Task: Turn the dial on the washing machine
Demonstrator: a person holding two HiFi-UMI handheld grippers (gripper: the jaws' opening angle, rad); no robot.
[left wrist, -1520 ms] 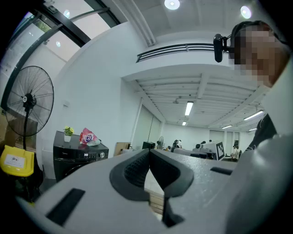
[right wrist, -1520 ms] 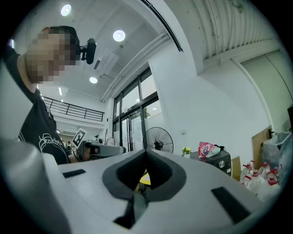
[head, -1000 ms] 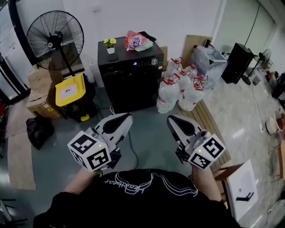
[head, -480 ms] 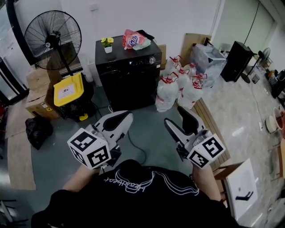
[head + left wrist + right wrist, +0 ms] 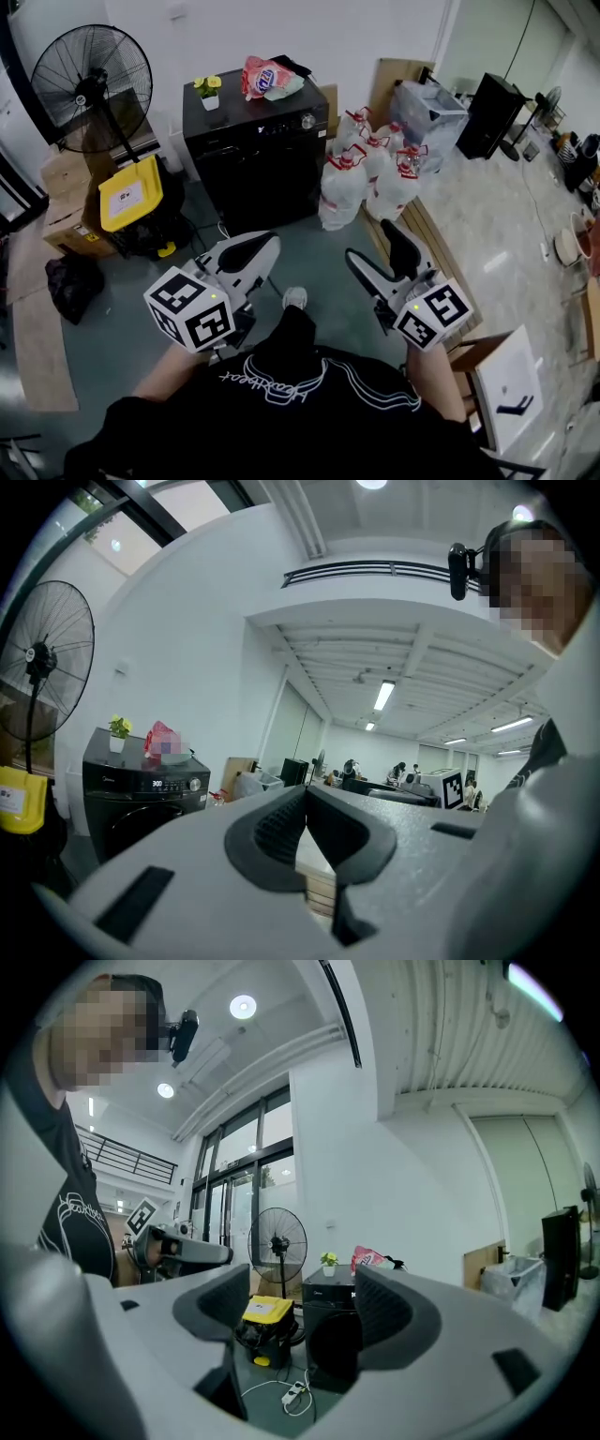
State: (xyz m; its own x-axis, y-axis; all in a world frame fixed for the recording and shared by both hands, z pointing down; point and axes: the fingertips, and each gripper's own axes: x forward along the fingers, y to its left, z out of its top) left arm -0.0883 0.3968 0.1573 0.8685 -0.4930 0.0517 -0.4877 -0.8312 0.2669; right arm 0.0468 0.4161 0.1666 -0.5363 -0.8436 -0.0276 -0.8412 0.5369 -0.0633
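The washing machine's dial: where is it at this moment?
In the head view, the dial is on the washing machine, at its panel's right end, beside the water jugs.

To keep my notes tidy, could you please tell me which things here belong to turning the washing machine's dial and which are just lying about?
For the job:
washing machine
dial
right tool, jaws just opened, nothing between them
left tool, shut

Just lying about:
fan
yellow box
water jugs
potted plant
pink bag
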